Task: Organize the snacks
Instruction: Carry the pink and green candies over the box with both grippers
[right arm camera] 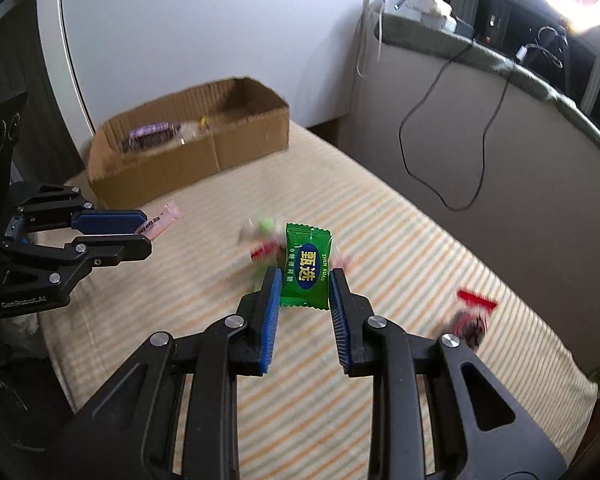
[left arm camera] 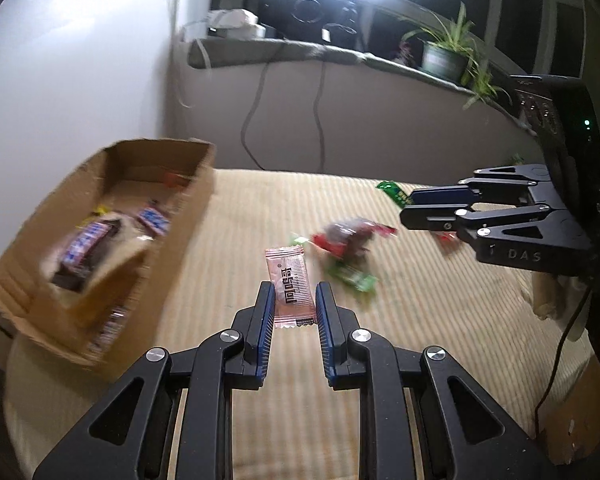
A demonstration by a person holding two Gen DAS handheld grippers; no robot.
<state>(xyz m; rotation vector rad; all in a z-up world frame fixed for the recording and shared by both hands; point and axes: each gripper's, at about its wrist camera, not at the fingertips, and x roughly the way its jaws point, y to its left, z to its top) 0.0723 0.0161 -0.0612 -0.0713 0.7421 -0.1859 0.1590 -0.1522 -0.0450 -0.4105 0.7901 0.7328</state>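
My left gripper [left arm camera: 295, 292] is shut on a pink snack packet [left arm camera: 289, 284], held above the striped cushion [left arm camera: 420, 320]. In the right wrist view that gripper [right arm camera: 146, 236] shows at the left with the pink packet [right arm camera: 162, 222] sticking out of its tips. My right gripper [right arm camera: 305, 280] is shut on a green candy packet [right arm camera: 307, 266]. In the left wrist view it [left arm camera: 406, 206] hangs at the right with the green packet [left arm camera: 394, 192] at its tips. A cardboard box [left arm camera: 60, 304] with several wrapped snacks stands at the left. A blurred pile of red and green candies [left arm camera: 346, 250] lies on the cushion.
A red-wrapped candy [right arm camera: 474, 312] lies alone on the cushion's right side. Behind the cushion runs a grey ledge [left arm camera: 340, 54] with cables hanging down, a potted plant [left arm camera: 446, 56] and a bright lamp. A white wall stands behind the box [right arm camera: 236, 120].
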